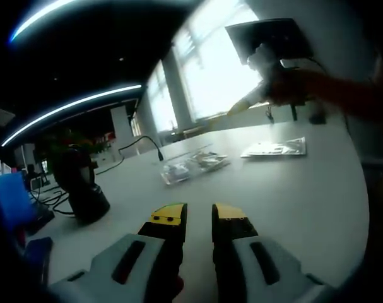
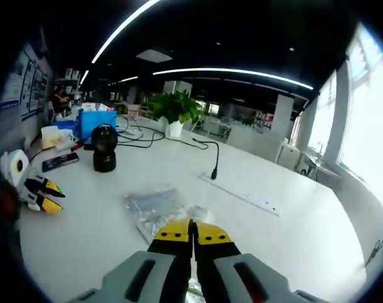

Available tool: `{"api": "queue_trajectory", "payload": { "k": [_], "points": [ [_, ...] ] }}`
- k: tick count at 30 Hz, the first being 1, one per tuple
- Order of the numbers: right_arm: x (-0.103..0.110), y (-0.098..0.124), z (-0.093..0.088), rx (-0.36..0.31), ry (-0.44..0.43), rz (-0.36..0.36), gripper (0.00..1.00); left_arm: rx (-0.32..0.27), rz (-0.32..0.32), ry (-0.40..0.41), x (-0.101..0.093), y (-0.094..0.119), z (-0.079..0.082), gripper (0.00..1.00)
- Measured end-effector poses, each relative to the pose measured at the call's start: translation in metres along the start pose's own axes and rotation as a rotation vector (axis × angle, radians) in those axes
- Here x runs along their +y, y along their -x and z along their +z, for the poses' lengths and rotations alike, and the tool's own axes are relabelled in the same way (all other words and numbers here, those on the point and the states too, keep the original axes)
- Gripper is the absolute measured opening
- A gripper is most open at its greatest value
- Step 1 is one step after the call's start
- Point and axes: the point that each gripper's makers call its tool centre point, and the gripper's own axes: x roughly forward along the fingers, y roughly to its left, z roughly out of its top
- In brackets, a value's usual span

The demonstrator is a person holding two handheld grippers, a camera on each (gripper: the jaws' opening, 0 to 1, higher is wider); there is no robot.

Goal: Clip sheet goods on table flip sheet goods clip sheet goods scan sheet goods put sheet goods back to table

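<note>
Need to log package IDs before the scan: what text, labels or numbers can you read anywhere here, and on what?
No text is readable.
Clear packets: print too blurred.
Flat packet: print too blurred.
Wall posters: too small.
Right gripper, left gripper: no markings legible.

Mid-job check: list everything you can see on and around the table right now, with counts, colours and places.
White table: one, under everything.
Clear plastic sheet packets: several, mid-table, ahead of right gripper.
Flat silvery packet: one, lying apart from the clear ones.
Black round scanner on stand: one, far side.
Blue box: one, behind scanner.
Green potted plant: one, table's far end.
White power strip with black gooseneck: one.
Left gripper: yellow-tipped, jaws apart.
Right gripper: yellow-tipped, jaws together.
</note>
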Motion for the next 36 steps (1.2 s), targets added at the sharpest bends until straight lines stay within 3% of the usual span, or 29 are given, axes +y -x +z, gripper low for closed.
{"api": "queue_trajectory", "payload": {
  "k": [29, 36],
  "points": [
    [0.000, 0.100, -0.079, -0.079, -0.110, -0.047, 0.00, -0.016, 0.018, 0.031, 0.004, 0.002, 0.005, 0.07],
    [-0.003, 0.124, -0.096, -0.129, -0.139, -0.065, 0.00, -0.030, 0.023, 0.049, 0.006, 0.003, 0.007, 0.07]
  ]
}}
